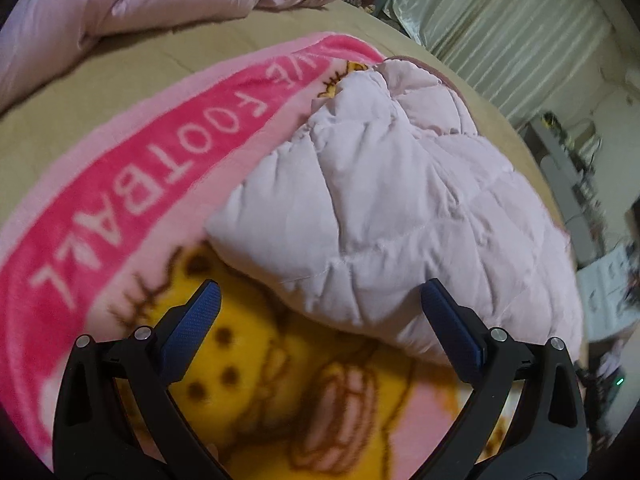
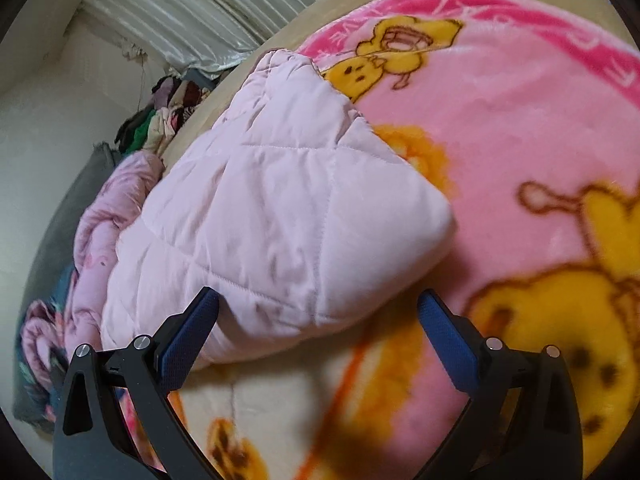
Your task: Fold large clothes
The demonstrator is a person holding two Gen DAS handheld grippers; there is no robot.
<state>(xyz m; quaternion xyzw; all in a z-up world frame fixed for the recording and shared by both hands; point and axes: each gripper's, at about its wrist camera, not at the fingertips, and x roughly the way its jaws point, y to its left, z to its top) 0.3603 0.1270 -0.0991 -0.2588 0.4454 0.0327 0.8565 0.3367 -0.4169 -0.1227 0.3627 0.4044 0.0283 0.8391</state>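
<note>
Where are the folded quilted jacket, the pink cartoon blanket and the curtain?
quilted jacket (image 2: 280,208): right wrist view, middle of its top panel.
cartoon blanket (image 1: 152,160): left wrist view, pink lettered band.
curtain (image 1: 512,32): left wrist view, pleated folds.

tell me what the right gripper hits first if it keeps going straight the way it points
Most likely the near edge of the folded pale pink quilted jacket, straight ahead of the open right gripper. Depth is unclear; it may skim the cartoon blanket first.
</note>
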